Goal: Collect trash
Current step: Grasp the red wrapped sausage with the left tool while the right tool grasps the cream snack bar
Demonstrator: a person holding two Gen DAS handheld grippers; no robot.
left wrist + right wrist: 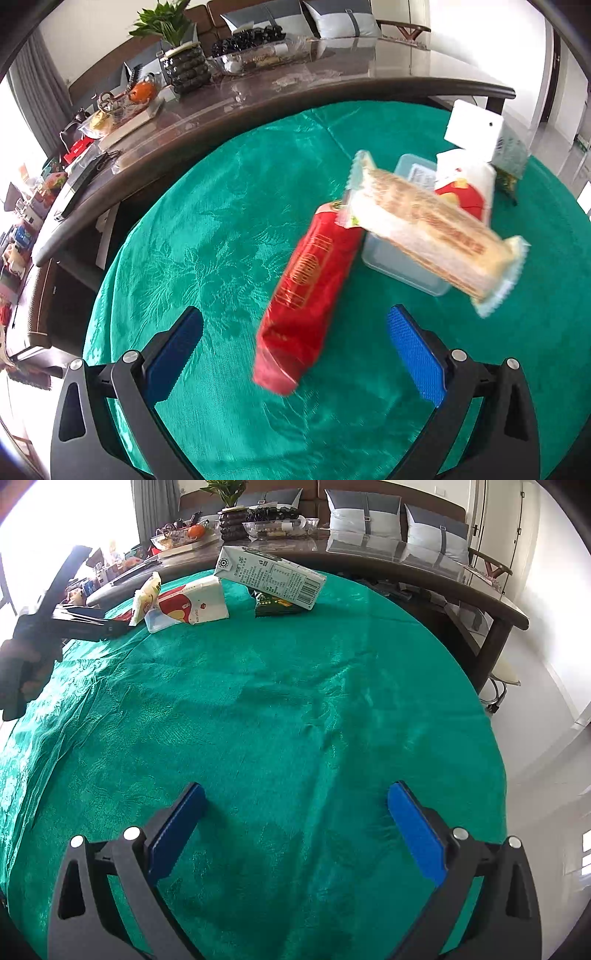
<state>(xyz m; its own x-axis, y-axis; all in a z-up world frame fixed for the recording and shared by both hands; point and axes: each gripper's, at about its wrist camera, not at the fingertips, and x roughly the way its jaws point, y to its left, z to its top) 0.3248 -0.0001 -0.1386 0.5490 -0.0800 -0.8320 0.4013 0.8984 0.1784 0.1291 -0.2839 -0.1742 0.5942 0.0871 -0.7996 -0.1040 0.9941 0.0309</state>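
In the left wrist view my left gripper (295,314) is open above the green tablecloth (207,229). A red snack packet (306,295), blurred, lies tilted between and ahead of its blue pads, touching neither; its far end leans against a clear plastic box (391,262). A cracker packet (424,225) lies across the box. Behind are a red-and-white tissue pack (465,184), a white carton (476,129) and a green packet (508,181). My right gripper (295,790) is open over bare cloth, far from the same pile: carton (269,576), tissue pack (195,605), box (157,622).
A dark long table (258,99) curves behind the round one, with a potted plant (184,62), glass bowls and clutter. Cushions (365,513) line a sofa beyond. My left gripper's body (74,624) shows at the right view's left edge. The floor drops away on the right (535,701).
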